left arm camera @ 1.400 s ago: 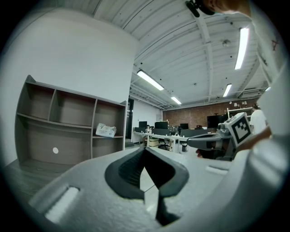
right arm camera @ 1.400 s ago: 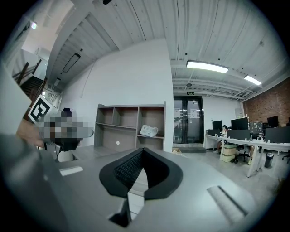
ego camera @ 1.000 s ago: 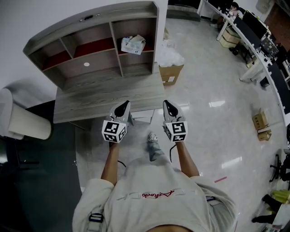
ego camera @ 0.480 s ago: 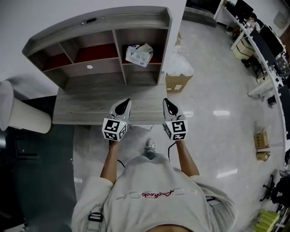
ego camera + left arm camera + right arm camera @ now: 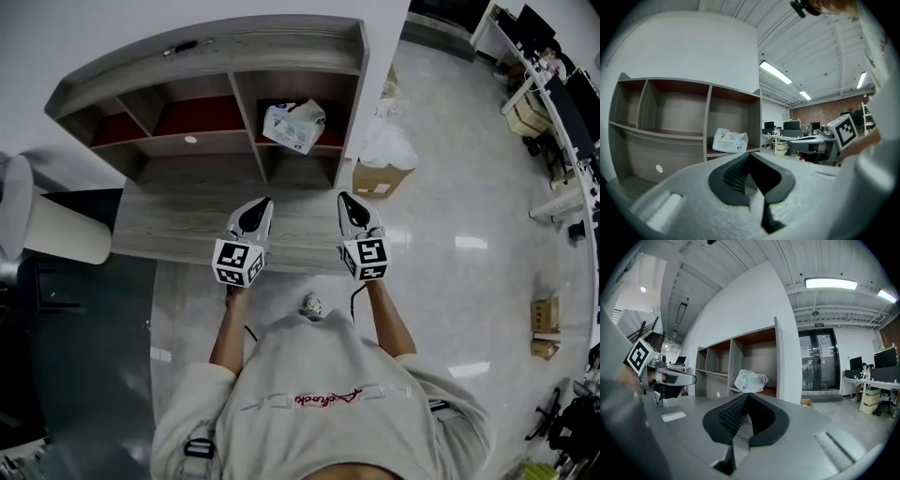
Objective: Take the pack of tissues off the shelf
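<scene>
**Ana:** What room is this?

**Ben:** A big office with a shiny floor (image 5: 450,216). At the upper left of the head view, a wooden shelf (image 5: 216,52) stands on a grey desk (image 5: 178,220) by a white wall (image 5: 94,23).

**Ana:** Where is the pack of tissues (image 5: 293,125)?

**Ben:** At the top middle of the frame, in the shelf's upper right box. It lies a bit tilted on the red board. The boxes to its left look empty (just a small white dot (image 5: 190,139) there).

**Ana:** And the grippers?

**Ben:** Lower down, in the middle. First the left gripper (image 5: 260,204), then the right gripper (image 5: 348,201), side by side over the desk's front part. Each has its jaws pressed together with nothing in them. Both are well apart from the pack.

**Ana:** Why closed?

**Ben:** I think they are too far off to grab, so there is no need to open up yet. Both point at the shelf. The right one lines up better with the pack, so I guess it will do the taking.

**Ana:** What is further right?

**Ben:** A cardboard box (image 5: 380,178) beside the shelf, then office tables (image 5: 562,103) at the upper right.

**Ana:** Do the gripper views add anything?

**Ben:** Yes. The head view only looks down on things. The left gripper view looks into the shelf from the front and shows long ceiling lights (image 5: 776,72). The right gripper view shows glass doors (image 5: 818,364) right of the shelf.
</scene>
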`<action>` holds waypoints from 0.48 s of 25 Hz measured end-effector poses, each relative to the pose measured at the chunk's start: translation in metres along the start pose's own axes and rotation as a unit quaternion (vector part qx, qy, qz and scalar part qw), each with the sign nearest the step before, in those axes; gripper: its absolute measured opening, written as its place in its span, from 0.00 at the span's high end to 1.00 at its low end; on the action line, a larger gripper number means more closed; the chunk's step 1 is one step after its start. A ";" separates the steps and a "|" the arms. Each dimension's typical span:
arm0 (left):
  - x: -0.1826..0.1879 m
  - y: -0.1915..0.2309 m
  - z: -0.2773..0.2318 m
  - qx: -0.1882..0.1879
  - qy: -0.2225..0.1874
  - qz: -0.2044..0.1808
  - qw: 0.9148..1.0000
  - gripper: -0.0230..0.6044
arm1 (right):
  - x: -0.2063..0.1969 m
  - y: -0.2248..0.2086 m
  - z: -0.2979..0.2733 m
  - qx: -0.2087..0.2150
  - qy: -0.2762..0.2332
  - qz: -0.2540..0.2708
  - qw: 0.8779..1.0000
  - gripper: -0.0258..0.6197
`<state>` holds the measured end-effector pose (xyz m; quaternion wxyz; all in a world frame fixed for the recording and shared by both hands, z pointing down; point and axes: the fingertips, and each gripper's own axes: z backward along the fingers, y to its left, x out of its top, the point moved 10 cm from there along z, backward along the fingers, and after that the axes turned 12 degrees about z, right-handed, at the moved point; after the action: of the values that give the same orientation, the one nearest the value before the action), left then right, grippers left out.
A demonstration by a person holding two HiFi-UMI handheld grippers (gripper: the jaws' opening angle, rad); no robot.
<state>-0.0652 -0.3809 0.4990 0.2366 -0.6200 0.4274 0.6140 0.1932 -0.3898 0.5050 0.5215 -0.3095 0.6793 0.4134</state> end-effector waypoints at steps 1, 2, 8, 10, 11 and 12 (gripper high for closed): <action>0.001 0.000 -0.003 0.003 -0.001 0.001 1.000 0.96 | 0.001 -0.003 -0.005 0.004 0.000 0.001 1.000 0.95; 0.001 0.001 -0.006 0.006 -0.001 0.002 1.000 0.96 | 0.001 -0.007 -0.010 0.008 -0.001 0.003 1.000 0.95; -0.002 0.008 -0.022 0.014 0.003 0.008 1.000 0.96 | 0.005 -0.019 -0.039 0.022 -0.010 0.020 1.000 0.95; -0.003 0.012 -0.026 0.013 0.005 0.010 1.000 0.96 | 0.007 -0.020 -0.049 0.026 -0.011 0.030 0.999 0.95; -0.003 0.014 -0.029 0.012 0.005 0.011 1.000 0.96 | 0.008 -0.021 -0.053 0.028 -0.010 0.035 0.999 0.95; -0.003 0.016 -0.031 0.011 0.005 0.012 1.000 0.96 | 0.009 -0.022 -0.058 0.029 -0.009 0.039 0.999 0.95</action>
<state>-0.0607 -0.4136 0.5100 0.2337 -0.6155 0.4428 0.6087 0.1829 -0.4510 0.4977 0.5196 -0.2633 0.6982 0.4161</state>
